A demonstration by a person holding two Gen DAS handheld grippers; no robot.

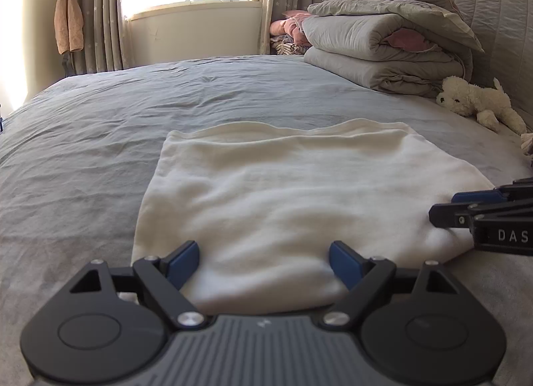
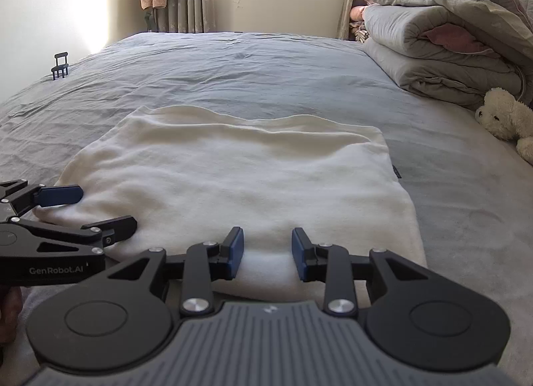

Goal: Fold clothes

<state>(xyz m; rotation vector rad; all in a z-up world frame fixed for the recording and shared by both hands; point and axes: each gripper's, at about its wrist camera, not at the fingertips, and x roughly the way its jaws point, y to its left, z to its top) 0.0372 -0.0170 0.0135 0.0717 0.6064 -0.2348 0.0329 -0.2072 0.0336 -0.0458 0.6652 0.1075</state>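
A cream-white folded garment (image 1: 283, 196) (image 2: 233, 179) lies flat on the grey-blue bed sheet (image 1: 100, 139) (image 2: 233, 86). My left gripper (image 1: 265, 252) is open wide at the garment's near edge, its blue pads apart on either side of the cloth and not pressing it. In the right wrist view the left gripper (image 2: 103, 209) rests at the garment's near left corner. My right gripper (image 2: 267, 239) stands open with a narrower gap at the near edge; white cloth shows between its pads, which do not pinch it. It enters the left wrist view (image 1: 446, 207) by the near right corner.
A stack of folded grey duvets (image 1: 383, 49) (image 2: 439, 42) sits at the back right against the headboard (image 1: 499, 19). A white plush toy (image 1: 479, 102) (image 2: 506, 116) lies beside it. A small black stand (image 2: 60, 66) is at the bed's far left edge. Window and curtains lie behind.
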